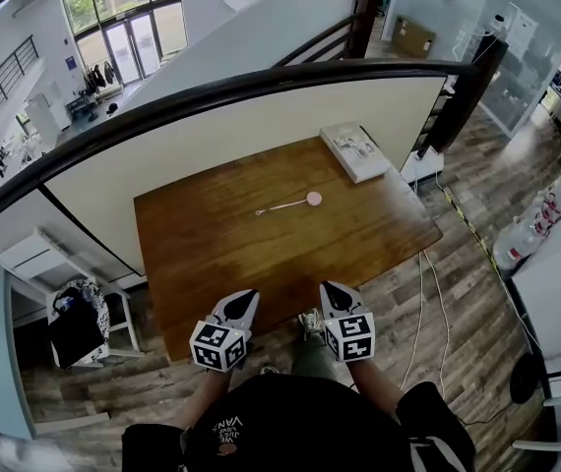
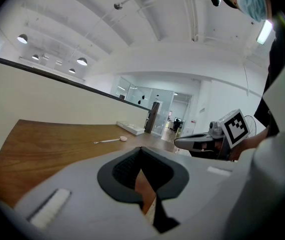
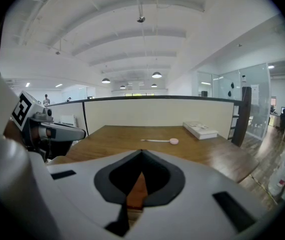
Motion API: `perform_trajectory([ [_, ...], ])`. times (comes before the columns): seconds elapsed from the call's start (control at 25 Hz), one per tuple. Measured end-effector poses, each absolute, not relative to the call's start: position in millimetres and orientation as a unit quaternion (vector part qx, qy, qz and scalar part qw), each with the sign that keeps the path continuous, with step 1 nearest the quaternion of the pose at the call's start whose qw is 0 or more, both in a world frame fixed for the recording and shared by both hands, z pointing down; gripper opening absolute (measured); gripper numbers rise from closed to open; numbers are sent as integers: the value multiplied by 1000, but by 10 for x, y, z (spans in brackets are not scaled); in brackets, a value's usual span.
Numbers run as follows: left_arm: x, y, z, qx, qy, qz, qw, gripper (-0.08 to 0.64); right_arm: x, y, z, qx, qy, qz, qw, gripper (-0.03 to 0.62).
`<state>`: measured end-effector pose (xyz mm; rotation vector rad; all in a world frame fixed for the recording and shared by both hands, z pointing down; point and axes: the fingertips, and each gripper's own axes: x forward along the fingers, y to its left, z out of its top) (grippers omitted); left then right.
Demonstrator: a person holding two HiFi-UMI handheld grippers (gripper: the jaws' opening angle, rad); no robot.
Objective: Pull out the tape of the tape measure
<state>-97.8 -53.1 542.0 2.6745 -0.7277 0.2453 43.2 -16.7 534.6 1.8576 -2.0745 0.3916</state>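
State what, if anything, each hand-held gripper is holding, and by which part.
Nothing is held. The left hand-held gripper and the right hand-held gripper are shut and empty; the tape measure lies on the table.

Head view steeply down over table (image 1: 212, 254); both gripper views low, level, toward the tape measure (image 1: 311, 199)

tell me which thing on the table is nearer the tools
The pink tape measure, in the middle; the white book sits at the far corner.
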Motion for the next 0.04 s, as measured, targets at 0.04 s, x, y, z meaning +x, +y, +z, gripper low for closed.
perform_trajectory([
  [0.04, -983, -528, 5428, 946, -257, 86, 179, 11, 429, -164, 5355, 652, -727, 137, 164, 11],
])
